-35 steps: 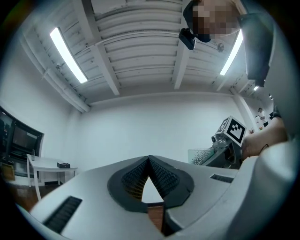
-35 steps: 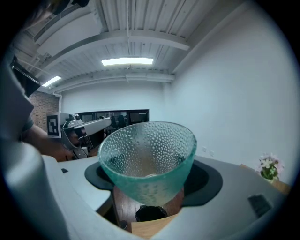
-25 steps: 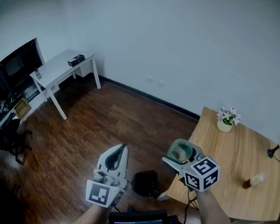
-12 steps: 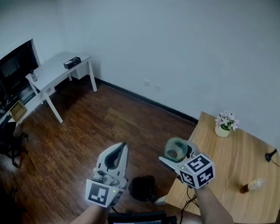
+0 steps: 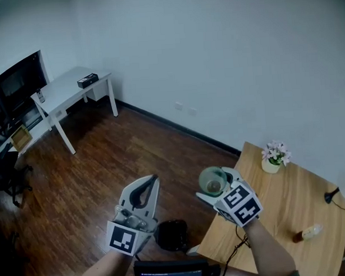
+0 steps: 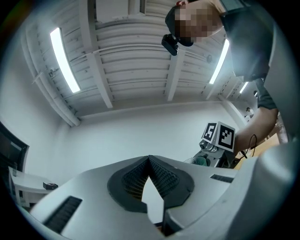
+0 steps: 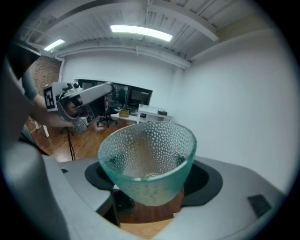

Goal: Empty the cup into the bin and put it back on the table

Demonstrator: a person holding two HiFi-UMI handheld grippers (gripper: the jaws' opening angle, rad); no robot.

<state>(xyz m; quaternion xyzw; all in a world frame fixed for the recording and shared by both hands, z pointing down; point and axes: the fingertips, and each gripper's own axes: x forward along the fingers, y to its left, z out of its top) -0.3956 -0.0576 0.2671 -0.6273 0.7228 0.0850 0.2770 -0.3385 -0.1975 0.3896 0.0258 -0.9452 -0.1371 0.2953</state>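
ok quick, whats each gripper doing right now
left gripper: shut, nothing between its jaws
right gripper: shut on the green glass cup

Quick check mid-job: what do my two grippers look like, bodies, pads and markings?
The left gripper and the right gripper both have smooth, pale grey shells that taper toward the tips. Each carries a cube with black-and-white square markers at its rear. The pads are dark and ribbed, set in dark recesses.
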